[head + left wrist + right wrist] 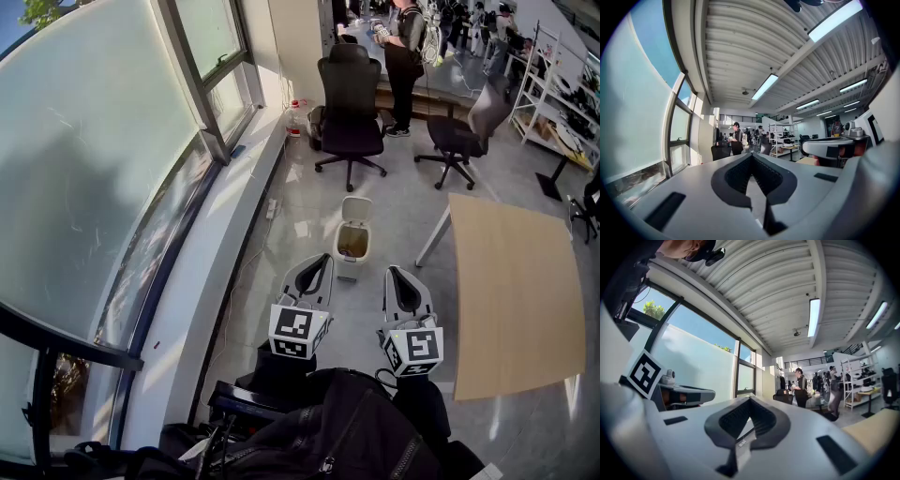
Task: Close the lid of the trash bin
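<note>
- Head view: the trash bin is standing on the grey floor, and its white lid is standing open, tipped up at the side of the bin far from the person.
- The left gripper is pointing forward just left of the bin, with its tip showing beside the bin's left wall. The jaws are closed together with nothing in them.
- The right gripper is pointing forward just right of the bin, a little further from it than the left one. It is also clenched and empty.
- The bin is lying between the two gripper tips and slightly ahead of them. Neither gripper is touching the bin or the lid.
- A wooden table is standing to the right of the bin. Two black office chairs are standing beyond the bin, with a person behind them. A long window is running along the left of the bin.
- Left gripper view: the left gripper is looking level into the room. Its jaw tips are meeting, and only floor is showing through the hollow behind them. The right gripper is showing at the right edge.
- Right gripper view: the right gripper is also looking level, with its jaws pressed together and gripping nothing. The left gripper is showing at the left, beside its marker cube.
</note>
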`<act>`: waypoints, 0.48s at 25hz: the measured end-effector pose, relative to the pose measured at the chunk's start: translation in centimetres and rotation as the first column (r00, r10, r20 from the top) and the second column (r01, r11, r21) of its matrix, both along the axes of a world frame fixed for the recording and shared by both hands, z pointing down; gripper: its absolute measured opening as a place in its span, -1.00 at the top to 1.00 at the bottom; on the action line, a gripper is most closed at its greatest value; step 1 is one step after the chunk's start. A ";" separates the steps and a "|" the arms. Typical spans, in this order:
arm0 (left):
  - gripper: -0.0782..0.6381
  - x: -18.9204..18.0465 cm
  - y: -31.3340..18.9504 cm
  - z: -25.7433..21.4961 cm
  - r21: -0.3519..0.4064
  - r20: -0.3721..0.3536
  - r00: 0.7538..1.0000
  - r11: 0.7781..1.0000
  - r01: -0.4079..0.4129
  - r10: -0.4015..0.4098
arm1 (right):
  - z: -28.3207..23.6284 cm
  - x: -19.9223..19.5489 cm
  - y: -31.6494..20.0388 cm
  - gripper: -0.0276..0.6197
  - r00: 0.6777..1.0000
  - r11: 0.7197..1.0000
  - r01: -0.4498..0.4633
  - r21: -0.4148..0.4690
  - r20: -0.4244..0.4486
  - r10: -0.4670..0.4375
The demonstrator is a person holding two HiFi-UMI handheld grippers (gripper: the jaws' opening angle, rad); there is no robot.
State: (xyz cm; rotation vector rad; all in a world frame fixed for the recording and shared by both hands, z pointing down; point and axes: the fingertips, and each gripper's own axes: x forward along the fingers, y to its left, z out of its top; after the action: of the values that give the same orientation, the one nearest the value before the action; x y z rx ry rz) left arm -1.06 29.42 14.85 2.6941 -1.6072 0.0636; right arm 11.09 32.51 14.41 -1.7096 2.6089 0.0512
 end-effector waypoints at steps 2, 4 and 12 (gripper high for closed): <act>0.78 0.3 -0.2 -0.1 0.002 -0.002 1.000 1.000 -0.001 0.001 | 0.0 0.2 -0.2 0.90 1.000 1.000 0.003 -0.003 0.001 -0.003; 0.78 0.5 -0.3 -0.1 0.000 -0.002 1.000 1.000 0.001 -0.001 | 0.0 0.4 -0.3 0.90 1.000 1.000 0.006 -0.004 0.001 -0.006; 0.78 1.6 -0.1 0.7 -0.017 0.003 1.000 1.000 0.005 -0.005 | 0.8 1.5 0.1 0.90 1.000 1.000 0.018 -0.018 0.008 -0.018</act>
State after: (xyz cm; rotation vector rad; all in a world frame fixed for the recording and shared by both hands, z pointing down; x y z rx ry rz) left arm 0.59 29.27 15.58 2.6786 -1.6075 0.0814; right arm 12.64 32.60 15.24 -1.6879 2.6271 0.0212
